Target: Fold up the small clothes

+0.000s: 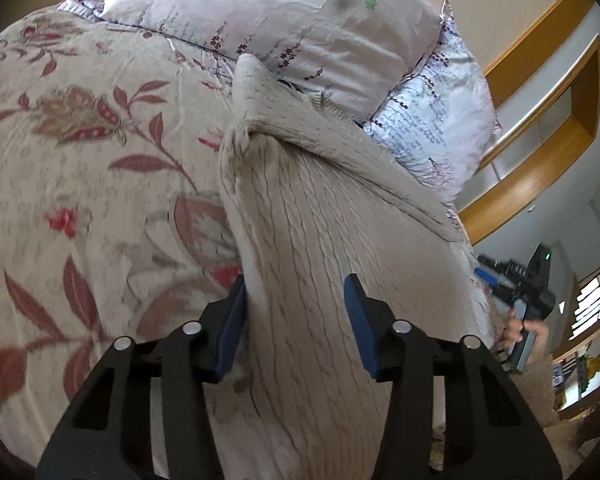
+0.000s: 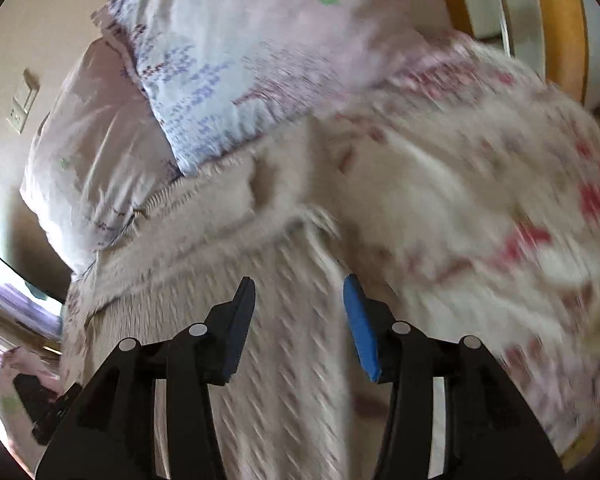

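A beige cable-knit sweater [image 1: 320, 208] lies on the floral bedspread [image 1: 80, 152] just below the pillows. Both hand-held grippers – left [image 1: 296, 324], right [image 2: 300, 324] – gape apart over it; pinch one knit layer before lifting.

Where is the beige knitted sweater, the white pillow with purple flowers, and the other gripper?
beige knitted sweater [image 1: 300, 240], left wrist view, cable-knit middle.
white pillow with purple flowers [image 1: 260, 12], left wrist view, pillow's front face.
right gripper [image 1: 530, 280], left wrist view, black body.
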`<state>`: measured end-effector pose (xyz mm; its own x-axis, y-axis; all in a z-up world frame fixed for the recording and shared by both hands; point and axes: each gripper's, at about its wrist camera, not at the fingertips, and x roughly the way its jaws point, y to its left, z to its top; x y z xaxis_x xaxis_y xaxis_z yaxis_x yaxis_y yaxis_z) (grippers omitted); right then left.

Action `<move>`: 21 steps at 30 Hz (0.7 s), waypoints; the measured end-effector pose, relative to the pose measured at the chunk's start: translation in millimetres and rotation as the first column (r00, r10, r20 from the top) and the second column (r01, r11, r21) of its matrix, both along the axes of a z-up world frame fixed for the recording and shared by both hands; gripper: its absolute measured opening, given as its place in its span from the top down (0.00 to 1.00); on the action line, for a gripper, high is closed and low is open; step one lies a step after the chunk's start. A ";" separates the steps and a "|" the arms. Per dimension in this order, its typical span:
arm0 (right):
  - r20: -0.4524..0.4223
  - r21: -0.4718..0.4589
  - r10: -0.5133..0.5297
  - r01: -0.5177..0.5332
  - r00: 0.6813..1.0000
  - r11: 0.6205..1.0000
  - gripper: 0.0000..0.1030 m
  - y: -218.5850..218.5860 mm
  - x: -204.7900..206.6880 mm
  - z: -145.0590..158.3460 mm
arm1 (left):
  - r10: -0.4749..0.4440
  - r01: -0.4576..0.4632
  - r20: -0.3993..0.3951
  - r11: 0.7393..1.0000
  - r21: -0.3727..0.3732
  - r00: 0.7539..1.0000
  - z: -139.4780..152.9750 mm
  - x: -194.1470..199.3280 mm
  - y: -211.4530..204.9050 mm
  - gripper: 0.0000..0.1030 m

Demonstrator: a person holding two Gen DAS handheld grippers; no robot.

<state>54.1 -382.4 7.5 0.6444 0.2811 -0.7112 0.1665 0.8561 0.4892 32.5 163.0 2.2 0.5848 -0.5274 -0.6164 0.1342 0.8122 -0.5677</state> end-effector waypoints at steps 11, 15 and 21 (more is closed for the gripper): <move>-0.007 0.262 0.147 -0.140 0.989 0.955 0.60 3.2 -60.1 -33.7 | -0.044 0.046 0.027 0.997 -0.065 0.999 -3.8 -46.8 -10.3 0.59; 0.012 0.391 0.221 -0.208 0.975 0.897 0.72 9.4 -80.9 -45.6 | -0.085 0.086 0.010 0.990 -0.109 0.996 -7.4 -64.6 -18.0 0.62; 0.013 0.406 0.314 -0.292 0.949 0.866 0.84 23.1 -102.0 -51.4 | -0.103 0.100 -0.012 0.984 -0.148 0.995 -12.2 -78.8 -23.4 0.70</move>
<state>-47.9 -359.3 -43.9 0.4473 0.7224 -0.5273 -0.0350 0.6033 0.7968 -46.3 139.6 -10.0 0.5118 -0.6692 -0.5388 0.1993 0.7025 -0.6832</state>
